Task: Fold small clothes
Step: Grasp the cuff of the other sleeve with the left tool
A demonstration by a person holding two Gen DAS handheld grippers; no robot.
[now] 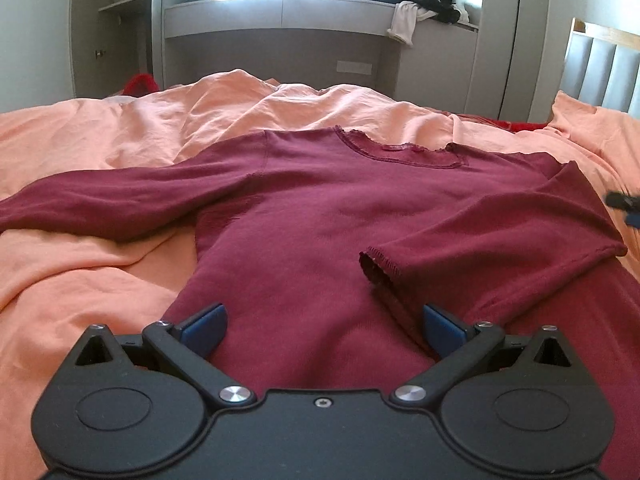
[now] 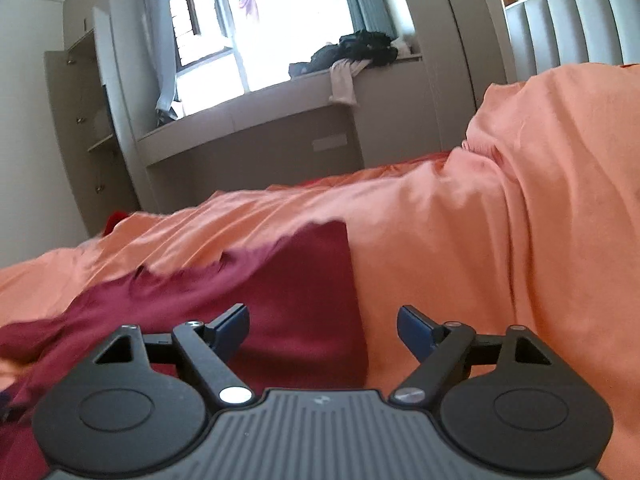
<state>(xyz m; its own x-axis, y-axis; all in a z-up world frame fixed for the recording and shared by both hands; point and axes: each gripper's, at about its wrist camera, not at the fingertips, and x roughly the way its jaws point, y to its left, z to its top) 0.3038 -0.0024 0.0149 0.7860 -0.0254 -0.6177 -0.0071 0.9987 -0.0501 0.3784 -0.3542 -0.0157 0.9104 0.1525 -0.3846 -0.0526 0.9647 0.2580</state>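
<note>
Rumpled orange bedsheet [image 1: 80, 280] under maroon top [image 1: 312, 216], window ledge [image 1: 280, 12] beyond.

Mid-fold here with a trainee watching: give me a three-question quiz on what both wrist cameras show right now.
1. True or false: the left tool is clamped on the shirt.
2. Which sleeve is folded in over the body? A) the right sleeve B) the left sleeve C) both
3. Fill in: the shirt lies on an ___ sheet.

Key
1. False: both its pads stand wide apart above the hem, gripping nothing. The right tool is open too.
2. A: its cuff lies on the chest, while the other sleeve stretches out flat.
3. orange
</note>
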